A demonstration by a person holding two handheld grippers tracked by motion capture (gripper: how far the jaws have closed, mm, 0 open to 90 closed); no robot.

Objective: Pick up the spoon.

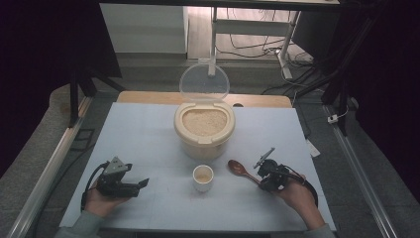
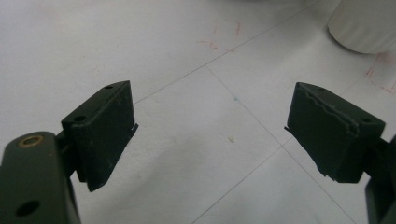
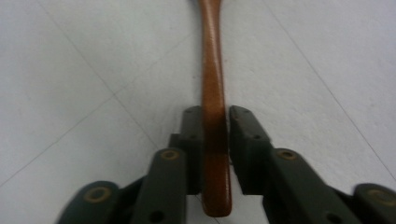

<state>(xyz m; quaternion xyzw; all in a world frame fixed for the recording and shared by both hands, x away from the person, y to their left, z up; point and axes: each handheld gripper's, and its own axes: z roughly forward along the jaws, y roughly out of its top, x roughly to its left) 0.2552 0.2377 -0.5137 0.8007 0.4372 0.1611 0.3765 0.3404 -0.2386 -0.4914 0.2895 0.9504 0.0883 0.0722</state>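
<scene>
White table; slim brown wooden spoon between right gripper fingers.

Pale blue-white table top, ruled with faint lines, on a wooden board. Grey floor beyond, strewn with dark cables. White cabinet at the back, a white frame beside it. Dark drapes on either side. Metal rails alongside. Dim, cool light.

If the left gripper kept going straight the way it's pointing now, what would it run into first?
Most likely the small white cup. The left gripper, jaws open and empty, points across the table toward it, and the left gripper view shows bare surface up to the cup's base. Depth is hard to judge, so it might pass just beside it.
</scene>
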